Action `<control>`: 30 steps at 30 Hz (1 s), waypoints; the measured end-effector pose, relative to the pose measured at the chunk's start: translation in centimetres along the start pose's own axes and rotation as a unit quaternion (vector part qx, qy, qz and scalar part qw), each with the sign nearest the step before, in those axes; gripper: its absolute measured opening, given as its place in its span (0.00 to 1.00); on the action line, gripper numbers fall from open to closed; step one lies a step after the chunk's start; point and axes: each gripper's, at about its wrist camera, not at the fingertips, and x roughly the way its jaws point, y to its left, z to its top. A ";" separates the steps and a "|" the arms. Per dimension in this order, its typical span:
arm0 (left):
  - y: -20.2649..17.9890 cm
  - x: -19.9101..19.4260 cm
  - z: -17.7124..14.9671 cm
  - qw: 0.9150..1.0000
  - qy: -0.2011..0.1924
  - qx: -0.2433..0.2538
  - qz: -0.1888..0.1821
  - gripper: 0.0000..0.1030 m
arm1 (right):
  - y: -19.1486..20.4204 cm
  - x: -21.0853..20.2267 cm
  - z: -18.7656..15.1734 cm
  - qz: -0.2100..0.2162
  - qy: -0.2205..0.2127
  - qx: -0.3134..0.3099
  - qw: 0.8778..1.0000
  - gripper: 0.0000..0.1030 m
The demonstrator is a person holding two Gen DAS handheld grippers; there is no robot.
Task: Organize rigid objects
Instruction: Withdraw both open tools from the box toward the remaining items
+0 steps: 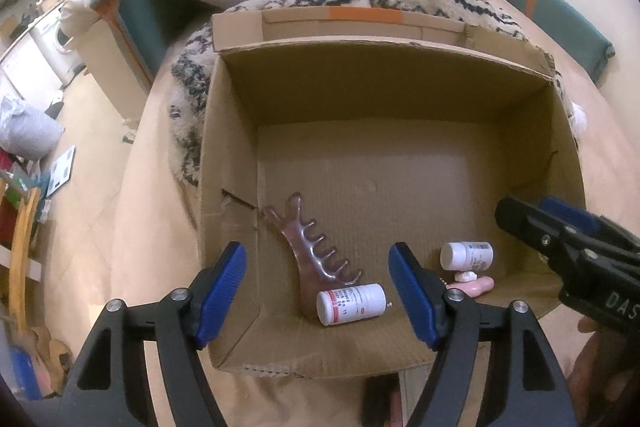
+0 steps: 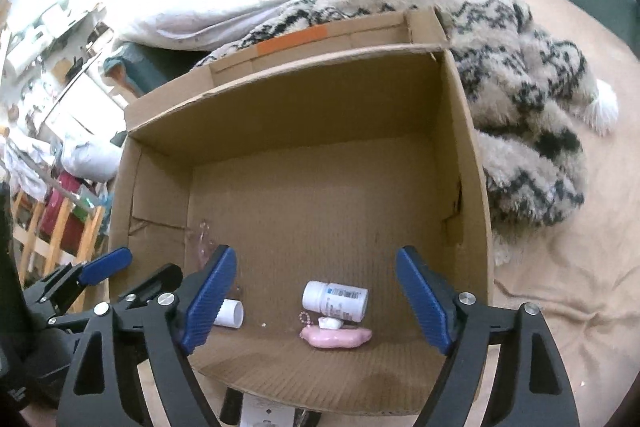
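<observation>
- Cardboard box [image 1: 400,95] holds two white bottles [image 1: 351,303] [image 2: 335,299], a pink comb [image 1: 308,251], a pink toy [image 2: 336,337].
- Left gripper [image 1: 320,293] and right gripper [image 2: 316,297] hover above, jaws spread, holding nothing.

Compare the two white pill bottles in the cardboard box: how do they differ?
The red-labelled white pill bottle lies beside the translucent pink comb-shaped tool; the blue-labelled white pill bottle lies further right, by the pink keychain charm. Their label colours differ: red against blue. Both lie on their sides on the box floor.
</observation>
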 end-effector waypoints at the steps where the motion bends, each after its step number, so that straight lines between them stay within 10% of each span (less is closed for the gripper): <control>1: 0.1 -0.1 0.1 1.000 -0.001 -0.004 0.000 0.69 | -0.1 0.0 0.0 0.001 0.001 0.003 1.000 0.85; 30: 5.2 -6.5 -4.4 0.997 -0.028 -0.065 0.004 0.69 | -0.4 -5.6 -5.0 0.021 -0.006 0.032 0.999 0.85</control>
